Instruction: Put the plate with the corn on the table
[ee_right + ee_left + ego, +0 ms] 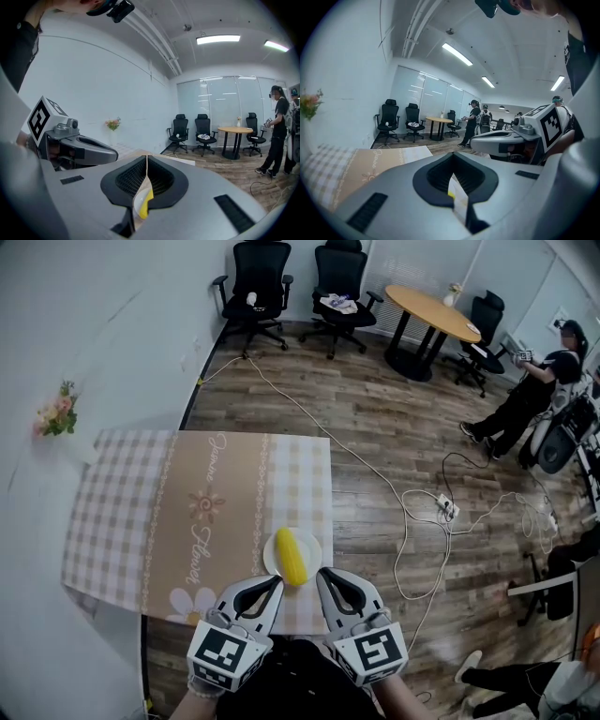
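Observation:
A white plate (311, 542) carrying a yellow corn cob (292, 557) is at the near edge of the table (122, 521), which has a checked cloth and a brown runner. My left gripper (277, 581) is shut on the plate's near-left rim. My right gripper (322, 574) is shut on its near-right rim. Whether the plate rests on the cloth or hangs just above it I cannot tell. In the left gripper view a sliver of plate (460, 202) shows between the closed jaws. In the right gripper view plate (136, 206) and corn (146, 204) show there.
Wooden floor lies beyond the table, with white cables and a power strip (448, 509) to the right. Two black office chairs (255, 287) and a round wooden table (433, 313) stand at the back. People (525, 395) are at the right. Flowers (58, 413) are by the left wall.

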`<state>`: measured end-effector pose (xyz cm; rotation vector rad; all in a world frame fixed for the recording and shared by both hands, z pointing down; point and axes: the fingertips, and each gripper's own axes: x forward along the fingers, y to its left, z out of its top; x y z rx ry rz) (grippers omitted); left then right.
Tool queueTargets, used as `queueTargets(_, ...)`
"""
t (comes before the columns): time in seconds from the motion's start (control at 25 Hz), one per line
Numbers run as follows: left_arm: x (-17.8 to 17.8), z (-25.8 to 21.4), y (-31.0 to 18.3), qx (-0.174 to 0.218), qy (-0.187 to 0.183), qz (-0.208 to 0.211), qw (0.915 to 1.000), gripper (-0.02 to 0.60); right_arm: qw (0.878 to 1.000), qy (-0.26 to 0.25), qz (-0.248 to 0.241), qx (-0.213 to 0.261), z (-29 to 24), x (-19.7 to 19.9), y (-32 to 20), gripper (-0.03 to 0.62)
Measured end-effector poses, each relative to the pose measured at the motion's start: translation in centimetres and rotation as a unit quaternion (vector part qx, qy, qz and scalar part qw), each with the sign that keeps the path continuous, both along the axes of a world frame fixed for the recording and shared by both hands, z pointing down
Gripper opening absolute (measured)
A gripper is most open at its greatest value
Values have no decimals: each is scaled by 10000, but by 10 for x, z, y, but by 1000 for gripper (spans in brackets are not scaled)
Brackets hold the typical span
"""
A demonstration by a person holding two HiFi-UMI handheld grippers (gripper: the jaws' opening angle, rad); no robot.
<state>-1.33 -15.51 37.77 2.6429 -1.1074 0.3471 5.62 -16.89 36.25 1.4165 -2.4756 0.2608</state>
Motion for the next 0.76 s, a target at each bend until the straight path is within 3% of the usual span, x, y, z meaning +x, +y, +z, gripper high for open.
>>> queueTargets(0.48,-2,1,-1,-14,68,-68,10000,14,10000,51,-38,-48,3,0,2,44)
queueTargets(0.76,-2,10,-6,-12,-230,-139,9996,14,10000,80,-3,-50,7,2,-3,44)
